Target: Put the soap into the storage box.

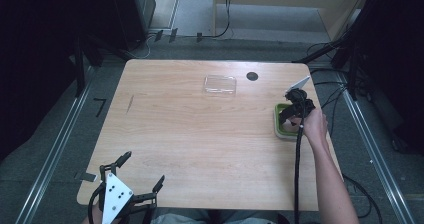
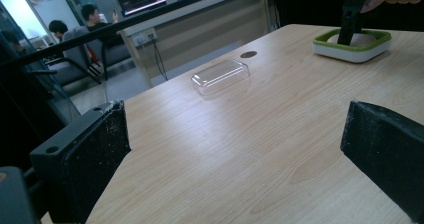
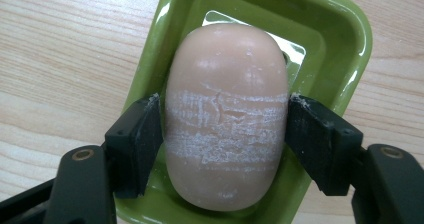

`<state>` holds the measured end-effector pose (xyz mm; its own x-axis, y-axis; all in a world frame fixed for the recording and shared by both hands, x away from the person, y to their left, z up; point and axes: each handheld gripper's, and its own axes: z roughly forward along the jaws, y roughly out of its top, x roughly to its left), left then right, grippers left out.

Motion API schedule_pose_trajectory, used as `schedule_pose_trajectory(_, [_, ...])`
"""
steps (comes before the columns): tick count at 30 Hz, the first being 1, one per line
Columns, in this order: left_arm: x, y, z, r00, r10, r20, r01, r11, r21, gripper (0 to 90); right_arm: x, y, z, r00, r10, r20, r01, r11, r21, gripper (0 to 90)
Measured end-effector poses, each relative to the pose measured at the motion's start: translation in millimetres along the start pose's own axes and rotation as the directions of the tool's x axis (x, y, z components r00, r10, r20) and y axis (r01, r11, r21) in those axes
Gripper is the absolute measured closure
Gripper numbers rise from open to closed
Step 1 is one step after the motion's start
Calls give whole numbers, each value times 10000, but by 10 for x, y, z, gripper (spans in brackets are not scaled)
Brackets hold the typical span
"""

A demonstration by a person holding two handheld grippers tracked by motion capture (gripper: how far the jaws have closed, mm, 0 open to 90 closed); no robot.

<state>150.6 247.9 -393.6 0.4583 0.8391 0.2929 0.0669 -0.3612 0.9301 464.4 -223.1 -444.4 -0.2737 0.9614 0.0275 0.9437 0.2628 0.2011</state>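
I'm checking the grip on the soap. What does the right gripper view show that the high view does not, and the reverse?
Right gripper view: the pale soap clamped at both sides by the right gripper, with white scuffs across it. High view: the left gripper open at the near edge, the clear lid, the whole table. Both: the green dish.

The pale wooden worktop (image 1: 200, 134) carries a clear plastic lid (image 1: 220, 84) toward twelve o'clock and a green soap dish (image 1: 281, 125) at three o'clock.
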Motion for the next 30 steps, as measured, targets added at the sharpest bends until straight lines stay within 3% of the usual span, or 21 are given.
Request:
schedule_pose_trajectory(8, [4, 0, 1, 10000, 2, -13, -2, 10000, 5, 0, 30, -14, -56, 9997, -226, 108, 225, 9997, 40, 285])
schedule_pose_trajectory(19, [-8, 7, 19, 10000, 28, 59, -28, 10000, -15, 0, 159, -129, -270, 9954, -897, -334, 899, 9959, 29, 142])
schedule_pose_trajectory(25, [-7, 7, 23, 10000, 40, 61, -40, 10000, -13, 0, 307, -215, -369, 9868, -1510, -582, 1512, 9885, -20, 112])
schedule_pose_trajectory(30, [0, 1, 4, 10000, 11, 20, -11, 10000, -17, 0, 484, -296, -480, 9739, -2175, -641, 2172, 9761, -130, 92])
